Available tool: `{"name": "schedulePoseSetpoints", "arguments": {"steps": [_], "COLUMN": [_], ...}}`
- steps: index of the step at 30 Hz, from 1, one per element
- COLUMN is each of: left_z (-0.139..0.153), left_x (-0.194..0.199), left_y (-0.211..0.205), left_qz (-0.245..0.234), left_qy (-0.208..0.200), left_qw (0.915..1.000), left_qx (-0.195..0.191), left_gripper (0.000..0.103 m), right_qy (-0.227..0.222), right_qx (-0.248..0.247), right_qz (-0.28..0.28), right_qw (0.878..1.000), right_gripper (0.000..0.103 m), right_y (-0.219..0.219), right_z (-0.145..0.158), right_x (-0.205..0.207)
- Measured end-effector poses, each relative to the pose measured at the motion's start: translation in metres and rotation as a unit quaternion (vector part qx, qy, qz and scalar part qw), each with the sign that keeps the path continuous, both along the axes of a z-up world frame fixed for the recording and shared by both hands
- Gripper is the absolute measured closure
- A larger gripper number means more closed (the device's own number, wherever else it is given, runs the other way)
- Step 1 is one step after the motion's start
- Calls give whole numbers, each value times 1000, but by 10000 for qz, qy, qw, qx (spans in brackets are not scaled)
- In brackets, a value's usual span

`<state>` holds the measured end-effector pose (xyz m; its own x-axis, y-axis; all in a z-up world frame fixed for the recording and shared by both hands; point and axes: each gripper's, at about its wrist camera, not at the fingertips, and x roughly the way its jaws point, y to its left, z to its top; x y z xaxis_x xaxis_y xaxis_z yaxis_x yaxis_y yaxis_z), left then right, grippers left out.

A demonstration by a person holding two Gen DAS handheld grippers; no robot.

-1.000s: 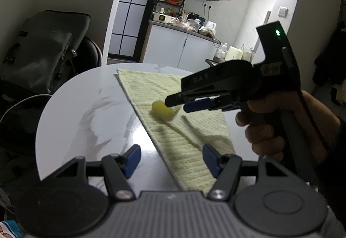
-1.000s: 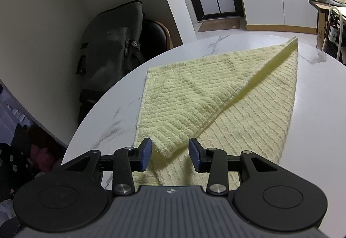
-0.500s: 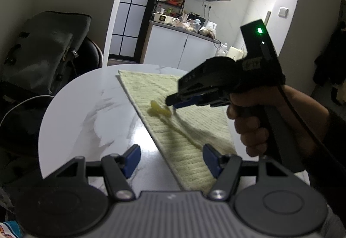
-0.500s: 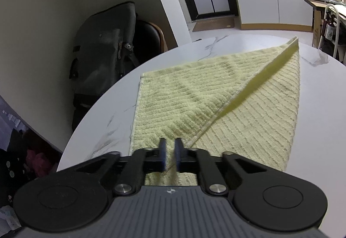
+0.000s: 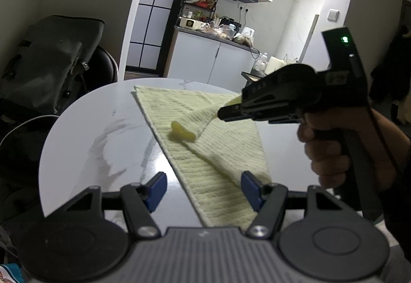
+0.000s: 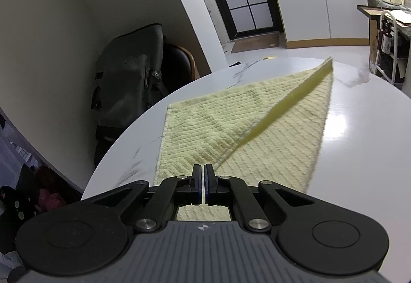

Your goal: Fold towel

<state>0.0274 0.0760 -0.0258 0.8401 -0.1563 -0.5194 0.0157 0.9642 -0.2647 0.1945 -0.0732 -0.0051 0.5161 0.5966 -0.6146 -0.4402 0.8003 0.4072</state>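
Round white marble table (image 5: 108, 134) before a kitchen doorway. Pale yellow ribbed towel (image 6: 269, 139) spread there, one corner pinched and lifted by right gripper (image 6: 204, 185). Left gripper (image 5: 203, 190) spread wide, empty. Fold barely begun.

The towel (image 6: 269, 129) is seen in pale yellow-green, ribbed with fine darker stripes; the table (image 5: 102, 134) is shown in glossy white, veined with grey marbling; both grippers are cast in black, the left gripper (image 5: 203, 186) being tipped with blue pads (image 5: 155, 186); a green light is lit on the right gripper (image 5: 222, 113); a dark grey-green bag (image 6: 128, 77) is seen behind.
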Motion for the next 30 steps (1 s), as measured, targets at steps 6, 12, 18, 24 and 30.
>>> {"name": "schedulePoseSetpoints", "arguments": {"steps": [6,12,18,24,30], "left_z": [3,3,3,-1,-4], "left_x": [-3,-6,-7,-3,-1], "left_y": [-10,-5,3,11,17], "left_qz": [-42,52,94,77,54], "left_qy": [-33,4,4,21,13], "left_qw": [9999,9999,9999,10000,9999], "left_qx": [88,97,82,-2,-90], "left_gripper": [36,36,36,36,36], "right_qy": [502,604,599,584,501], "right_qx": [153,82,-231,-523,-873], "right_qz": [-160,73,74,86,140], "right_qw": [9985,9981,9979,9969,9948], "right_gripper": [97,71,71,71,63], "right_y": [0,24,45,62,77], "right_z": [-8,-13,-18,-21,-21], "right_x": [15,20,26,29,26]}}
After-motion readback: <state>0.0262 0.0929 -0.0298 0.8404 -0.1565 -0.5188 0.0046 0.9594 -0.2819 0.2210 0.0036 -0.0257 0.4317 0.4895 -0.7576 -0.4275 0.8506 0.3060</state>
